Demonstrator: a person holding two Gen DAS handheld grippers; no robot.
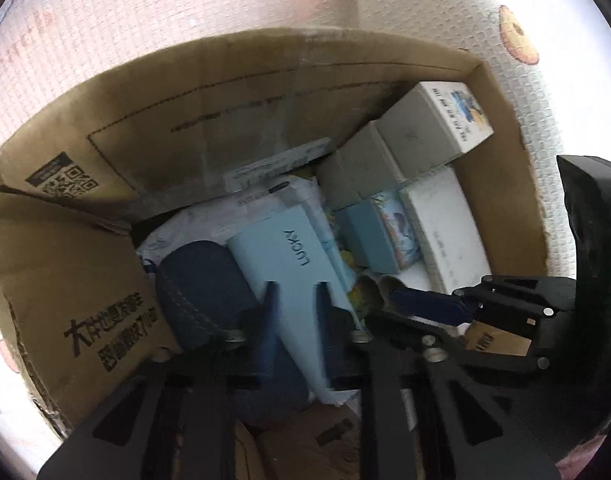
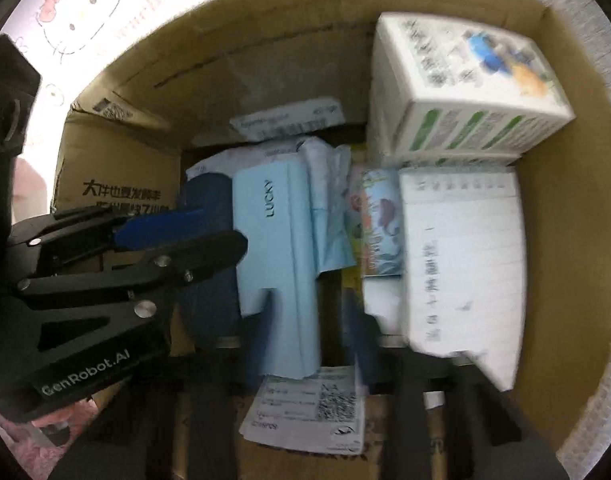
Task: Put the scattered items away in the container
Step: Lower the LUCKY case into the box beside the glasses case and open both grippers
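Lying inside the brown cardboard box [image 1: 233,92], the pale blue "LUCKY" carton [image 1: 289,252] runs lengthwise straight out between the spread fingers of the left gripper [image 1: 295,296]; the right gripper [image 2: 313,320] straddles it too, jaws apart.

The brown cardboard box [image 1: 105,128] stands open on top, printed with black Chinese lettering and a QR code on its walls, and it is crowded with items. A pale blue "LUCKY" box [image 2: 273,248] lies flat near the middle, just beside a dark navy pouch [image 1: 201,280] on its left. To its right sit a small cartoon-printed carton [image 2: 379,224], a white lined notepad [image 2: 465,264] and a white-and-green box [image 2: 465,92] stacked highest in the corner.
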